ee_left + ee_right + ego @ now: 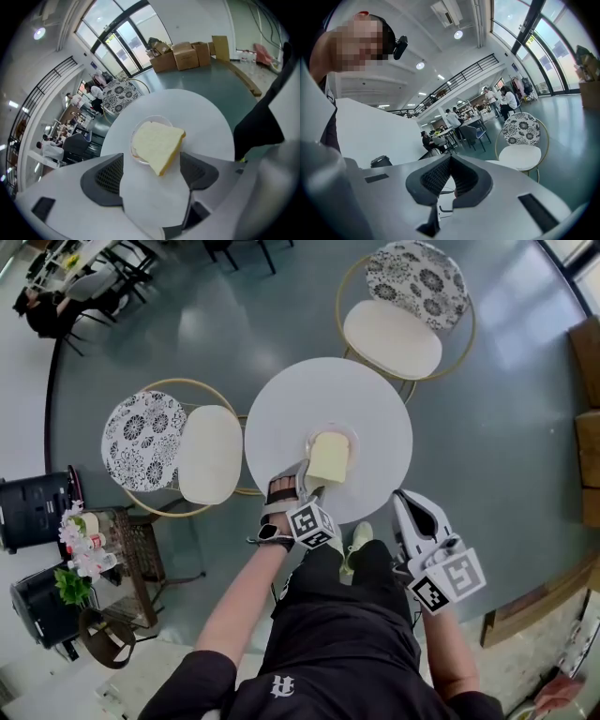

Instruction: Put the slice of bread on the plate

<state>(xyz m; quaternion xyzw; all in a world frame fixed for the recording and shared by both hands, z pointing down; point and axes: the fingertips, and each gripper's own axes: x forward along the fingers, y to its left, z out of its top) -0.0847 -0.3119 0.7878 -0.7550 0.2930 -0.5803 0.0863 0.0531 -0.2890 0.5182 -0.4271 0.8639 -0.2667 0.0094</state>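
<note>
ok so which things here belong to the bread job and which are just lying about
In the job: slice of bread, lying on the plate; left hand-held gripper, jaws open, close to it.
Just about: two chairs; flowers; right hand-held gripper, shut, empty.

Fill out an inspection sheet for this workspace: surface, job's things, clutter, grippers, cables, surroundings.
Surface: round white table, holds only the job's things.
Job's things: slice of bread lies on the clear plate, one corner overhanging its rim.
Clutter: nothing seen.
Grippers: left gripper open, pads clear of the bread; right gripper shut, empty, held off the table.
Cables: nothing seen.
Surroundings: two patterned-back chairs beside the table; cardboard boxes on the floor.
</note>
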